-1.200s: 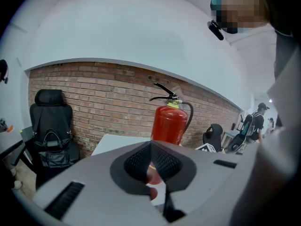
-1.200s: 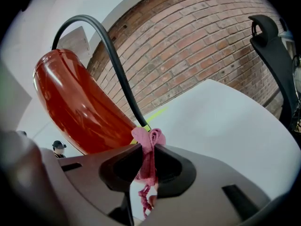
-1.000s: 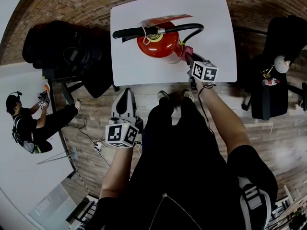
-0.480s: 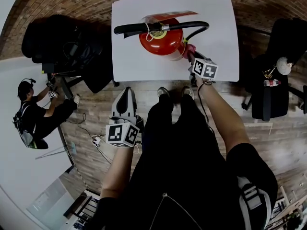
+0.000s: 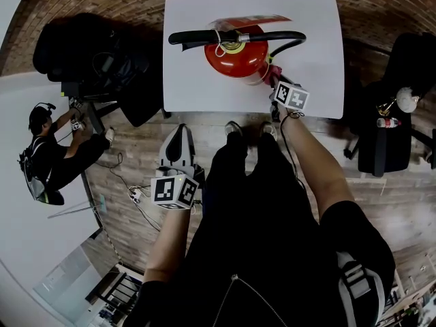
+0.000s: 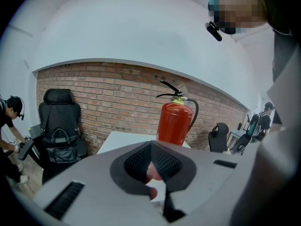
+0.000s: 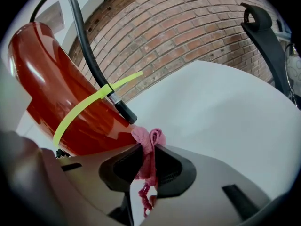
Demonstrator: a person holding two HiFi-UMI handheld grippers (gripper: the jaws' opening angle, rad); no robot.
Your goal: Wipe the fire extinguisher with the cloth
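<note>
A: Extinguisher [image 5: 235, 56]?
B: Upright on the white counter [image 5: 313, 60].
A: Cloth [image 7: 150, 138]?
B: Pink, pinched in the right gripper [image 7: 148, 149], right at the extinguisher's base.
A: Left gripper [image 6: 151, 147]?
B: Jaws together, nothing between them, held short of the counter.

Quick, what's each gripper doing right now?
Left gripper: shut, holding nothing.
Right gripper: shut on the crumpled pink cloth.

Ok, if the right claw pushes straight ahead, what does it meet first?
Likely the fire extinguisher; the cloth held in the right claw looks almost against its red side, though depth is unclear.
</note>
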